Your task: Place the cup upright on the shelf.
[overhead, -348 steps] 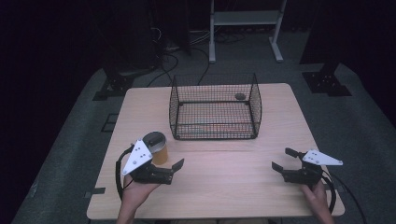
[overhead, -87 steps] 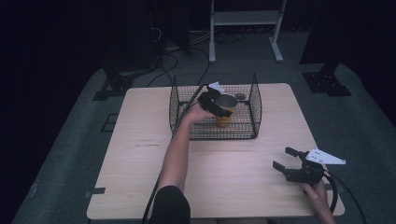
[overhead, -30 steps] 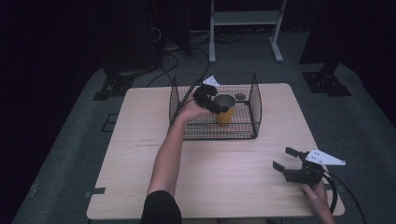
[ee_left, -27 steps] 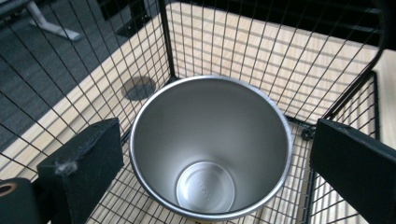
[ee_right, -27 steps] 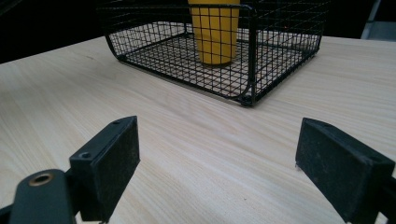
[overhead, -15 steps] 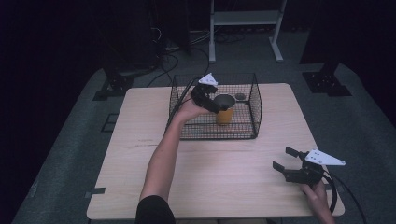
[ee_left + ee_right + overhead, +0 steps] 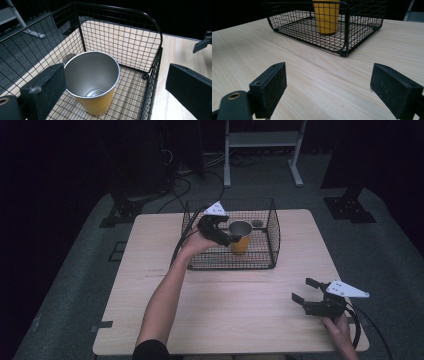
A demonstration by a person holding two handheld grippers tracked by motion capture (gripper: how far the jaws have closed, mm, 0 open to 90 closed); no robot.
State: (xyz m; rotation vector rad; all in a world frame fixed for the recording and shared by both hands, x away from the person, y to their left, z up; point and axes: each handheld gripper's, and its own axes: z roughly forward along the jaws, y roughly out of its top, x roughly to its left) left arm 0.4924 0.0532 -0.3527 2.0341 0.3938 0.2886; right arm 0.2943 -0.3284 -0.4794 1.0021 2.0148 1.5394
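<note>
A yellow cup (image 7: pixel 240 236) with a bare metal inside stands upright on the floor of the black wire basket (image 7: pixel 274 235). My left gripper (image 7: pixel 220 232) hangs over the basket's left part, open, with its jaws spread wider than the cup. In the left gripper view one jaw sits close beside the cup (image 7: pixel 92 82) rim and the other is far off over the basket wall (image 7: pixel 155 32). My right gripper (image 7: pixel 303 290) rests open near the table's front right with nothing between its jaws. The right gripper view looks past it (image 7: pixel 328 82) at the cup (image 7: pixel 326 16) through the basket (image 7: pixel 344 30).
A small dark round object (image 7: pixel 257 223) lies in the basket behind the cup. The light wooden table (image 7: pixel 235 315) lies bare between the basket and the front edge. Dark floor, cables and a white stand (image 7: pixel 260 140) lie beyond the table.
My left gripper has drawn back a little to the left of the cup, its jaws apart. The cup stays standing in the basket. The right gripper has not moved.
</note>
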